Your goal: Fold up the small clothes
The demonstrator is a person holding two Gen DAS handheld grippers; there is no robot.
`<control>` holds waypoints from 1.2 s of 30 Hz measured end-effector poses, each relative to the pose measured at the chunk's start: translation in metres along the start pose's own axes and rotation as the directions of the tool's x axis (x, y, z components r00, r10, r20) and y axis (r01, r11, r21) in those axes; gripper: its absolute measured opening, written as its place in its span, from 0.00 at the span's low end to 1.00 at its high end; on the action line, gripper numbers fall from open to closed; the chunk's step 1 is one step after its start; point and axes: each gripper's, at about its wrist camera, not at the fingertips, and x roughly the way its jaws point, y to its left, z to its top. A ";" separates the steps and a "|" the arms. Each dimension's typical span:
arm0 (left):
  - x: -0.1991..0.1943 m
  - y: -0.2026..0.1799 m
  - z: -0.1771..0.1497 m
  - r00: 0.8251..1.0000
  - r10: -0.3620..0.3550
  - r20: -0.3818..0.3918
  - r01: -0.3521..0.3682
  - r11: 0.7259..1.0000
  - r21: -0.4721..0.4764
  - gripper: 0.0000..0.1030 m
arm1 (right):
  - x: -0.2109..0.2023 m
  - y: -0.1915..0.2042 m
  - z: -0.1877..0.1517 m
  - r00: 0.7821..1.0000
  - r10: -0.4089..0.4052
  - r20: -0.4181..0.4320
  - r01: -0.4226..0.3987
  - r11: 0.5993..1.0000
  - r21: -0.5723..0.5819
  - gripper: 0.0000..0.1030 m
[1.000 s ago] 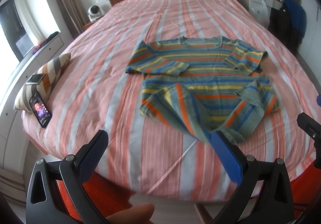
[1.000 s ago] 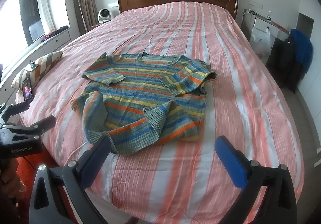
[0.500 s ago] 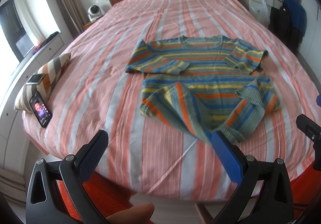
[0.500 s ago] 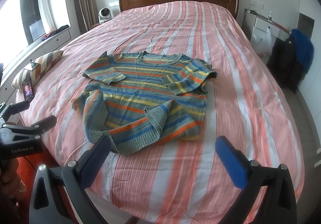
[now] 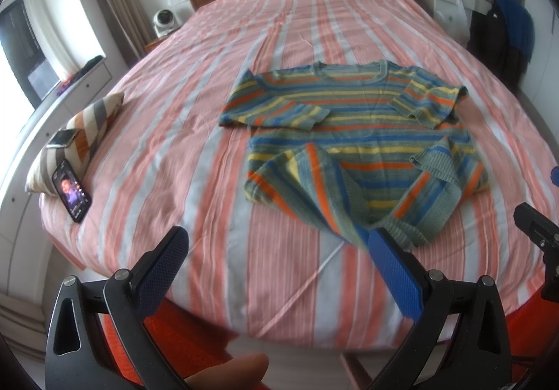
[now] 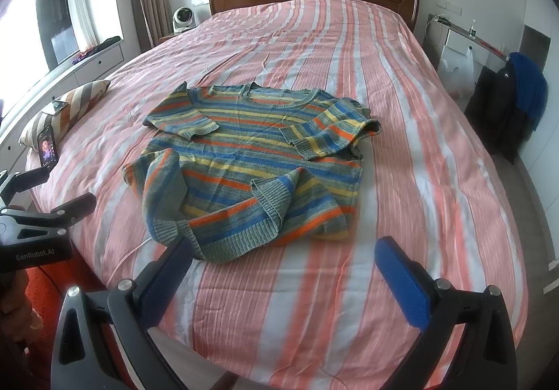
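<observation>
Across the striped bed (image 6: 401,131) the sweater (image 6: 251,159) lies sleeves-in, both grippers (image 5: 276,271) (image 6: 283,271) empty with fingers spread, so each should probably pinch a near hem corner and fold evenly toward the collar.

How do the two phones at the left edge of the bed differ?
The dark phone leans against the striped pillow on the bedspread, screen lit with a picture; the silver phone lies on top of the pillow, nothing visible on its screen. Both sit far from the sweater.
</observation>
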 end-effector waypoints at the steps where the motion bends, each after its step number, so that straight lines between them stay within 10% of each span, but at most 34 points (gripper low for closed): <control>1: 0.000 0.000 0.000 1.000 0.000 0.000 0.000 1.000 0.000 1.00 | 0.000 0.000 0.000 1.000 0.000 0.000 0.000 1.000 0.001 1.00; 36: 0.021 0.023 -0.009 0.998 -0.042 -0.057 0.039 0.998 -0.045 1.00 | 0.009 -0.010 -0.003 1.000 -0.015 0.021 0.016 1.000 -0.017 1.00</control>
